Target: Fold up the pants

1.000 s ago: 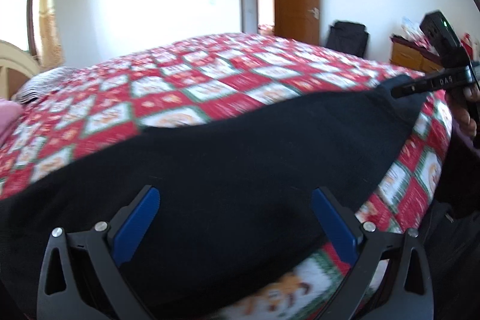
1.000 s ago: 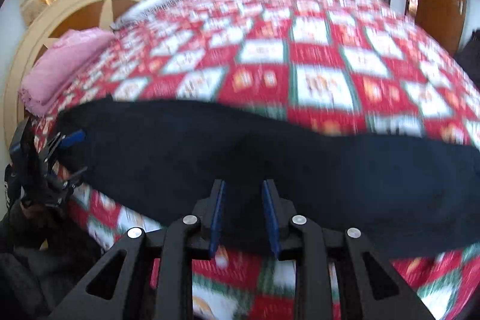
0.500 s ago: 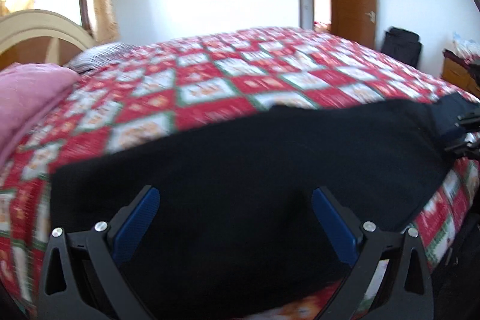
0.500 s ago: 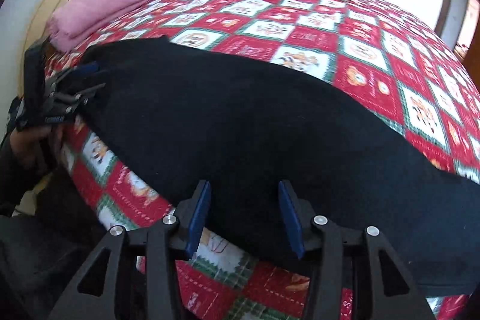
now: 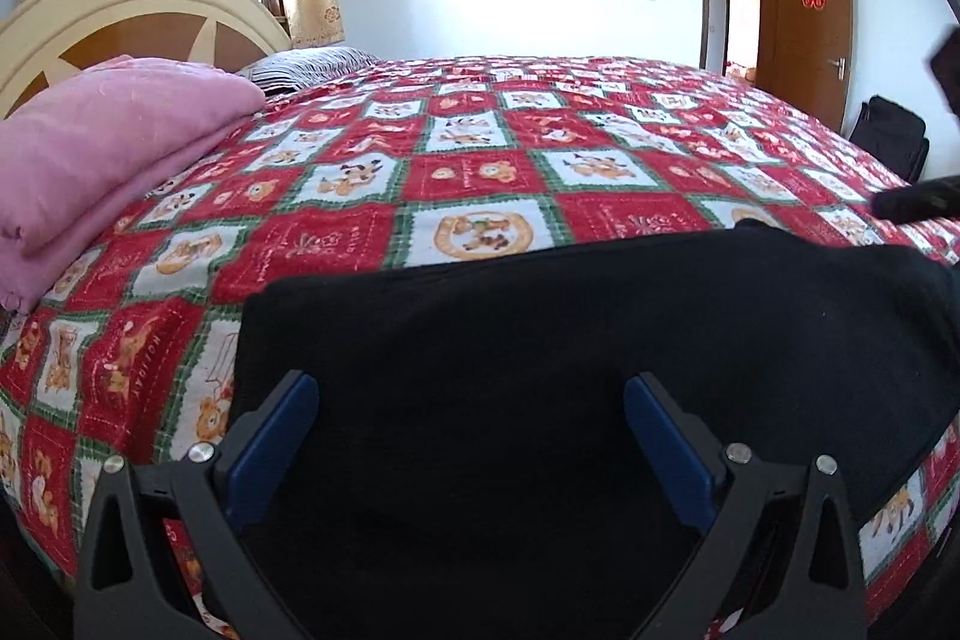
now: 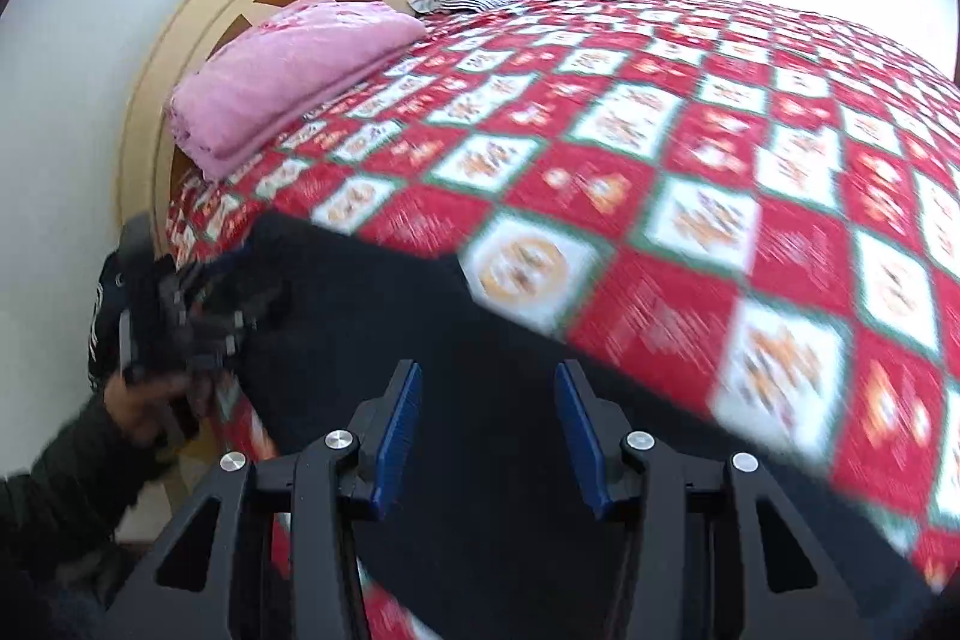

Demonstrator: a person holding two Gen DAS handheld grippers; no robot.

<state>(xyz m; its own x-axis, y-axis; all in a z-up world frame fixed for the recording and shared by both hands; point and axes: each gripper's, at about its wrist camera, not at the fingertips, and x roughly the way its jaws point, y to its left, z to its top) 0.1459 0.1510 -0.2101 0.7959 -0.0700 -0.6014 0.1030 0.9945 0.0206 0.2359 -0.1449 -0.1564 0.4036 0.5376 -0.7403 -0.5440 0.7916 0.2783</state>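
- We are seeing the black pants lying flat along the near edge of the bed, filling the lower half of the left wrist frame and the lower middle of the right wrist frame.
- We are holding the left gripper with its blue pads spread wide at the bottom of its frame, over the dark cloth and pressing on nothing.
- We are holding the right gripper at the bottom of its frame with its jaws about half parted; nothing is pinched between them.
- The red checked bedspread is showing above the pants across the middle of both frames.
- A folded pink blanket is resting at the left of the left wrist frame, below the cream headboard.
- A brown door is standing open at the upper right.
- The right wrist frame is blurring, so finer detail there is hard to tell.
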